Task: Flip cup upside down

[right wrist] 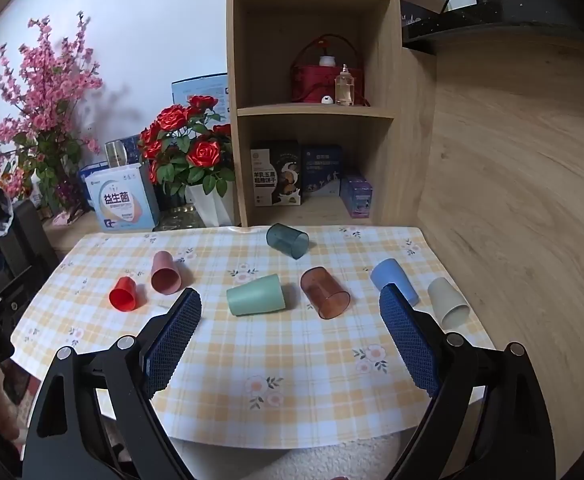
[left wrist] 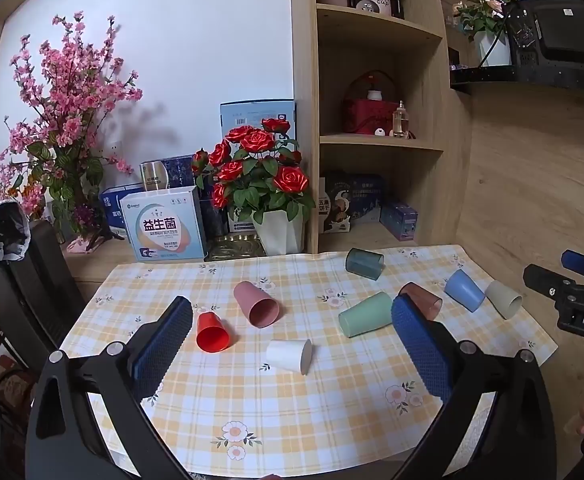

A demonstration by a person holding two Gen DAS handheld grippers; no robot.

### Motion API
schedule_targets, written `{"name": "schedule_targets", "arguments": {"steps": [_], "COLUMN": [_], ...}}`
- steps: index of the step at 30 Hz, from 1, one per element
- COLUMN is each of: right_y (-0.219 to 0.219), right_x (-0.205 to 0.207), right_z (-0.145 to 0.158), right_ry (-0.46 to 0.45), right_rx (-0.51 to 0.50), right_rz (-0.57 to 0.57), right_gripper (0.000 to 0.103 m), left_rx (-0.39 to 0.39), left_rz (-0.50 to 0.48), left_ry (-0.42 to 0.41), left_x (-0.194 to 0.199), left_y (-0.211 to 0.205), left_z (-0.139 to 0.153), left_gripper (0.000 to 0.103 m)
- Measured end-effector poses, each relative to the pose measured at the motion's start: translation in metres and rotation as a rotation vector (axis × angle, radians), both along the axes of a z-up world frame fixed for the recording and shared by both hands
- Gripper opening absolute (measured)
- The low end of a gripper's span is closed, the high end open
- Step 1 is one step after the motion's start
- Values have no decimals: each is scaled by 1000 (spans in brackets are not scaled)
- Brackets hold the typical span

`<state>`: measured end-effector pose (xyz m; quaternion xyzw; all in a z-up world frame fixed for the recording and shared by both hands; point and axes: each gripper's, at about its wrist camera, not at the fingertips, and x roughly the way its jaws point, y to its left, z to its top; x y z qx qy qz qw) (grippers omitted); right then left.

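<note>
**Eight cups down on their sides, both grippers empty**

All cups lie tipped over on the checked tablecloth (left wrist: 292,400), none upright, none inverted. Interiors that face the cameras look empty.

- red cup (left wrist: 211,332), mouth toward the camera, just beside the pink cup (left wrist: 257,304)
- white cup (left wrist: 290,356), nearest the left gripper (left wrist: 292,324), seen only in the left wrist view
- green cup (right wrist: 257,295), mid-table, next to the brown translucent cup (right wrist: 326,293)
- dark teal translucent cup (right wrist: 288,241), far edge, by the shelf
- blue cup (right wrist: 394,278) and beige cup (right wrist: 448,302), side by side at the right

Left gripper: jaws wide apart, nothing between them, hovering over the near table. Right gripper (right wrist: 290,318): jaws also wide apart, nothing gripped.

Room: wooden shelf unit (right wrist: 312,112) behind the table holds boxes, a red basket and a bottle. Red roses in a white pot (left wrist: 282,232), a pink blossom branch (left wrist: 64,120) and cartons stand along the white wall. Wood panelling on the right.

Count: 8 cups, 2 grippers, 1 table.
</note>
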<state>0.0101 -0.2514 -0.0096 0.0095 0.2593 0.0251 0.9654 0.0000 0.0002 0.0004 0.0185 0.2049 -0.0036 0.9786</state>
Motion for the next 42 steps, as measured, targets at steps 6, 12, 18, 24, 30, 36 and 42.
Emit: {"name": "schedule_targets", "arguments": {"steps": [6,12,18,24,30,36,42], "right_y": [0,-3,-4,-4,-4,-5,-6], "right_x": [1,0,4,2,1,1,1], "right_z": [0,-2,2,4,7,7,7], "right_ry": [3,-10,-12,-7,-15,-17,-17], "right_rx": [3,7,5,4,4,4,4], "right_rz": [1,-10,-12,-10,-12,-17,-15], "right_gripper": [88,88,88,88,88,88,88], "left_rx": [-6,-2,-1,-5,-5,-7,-7], "left_rz": [-1,-3,-1,0,1,2,3], "left_ry": [4,-2,-12,-16,-19,-19,-19], "left_x": [0,1,-3,-3,-3,-3,-3], "left_y": [0,1,-1,1,3,3,3], "left_z": [1,3,3,3,4,4,4], "left_gripper": [97,97,97,97,97,97,97]}}
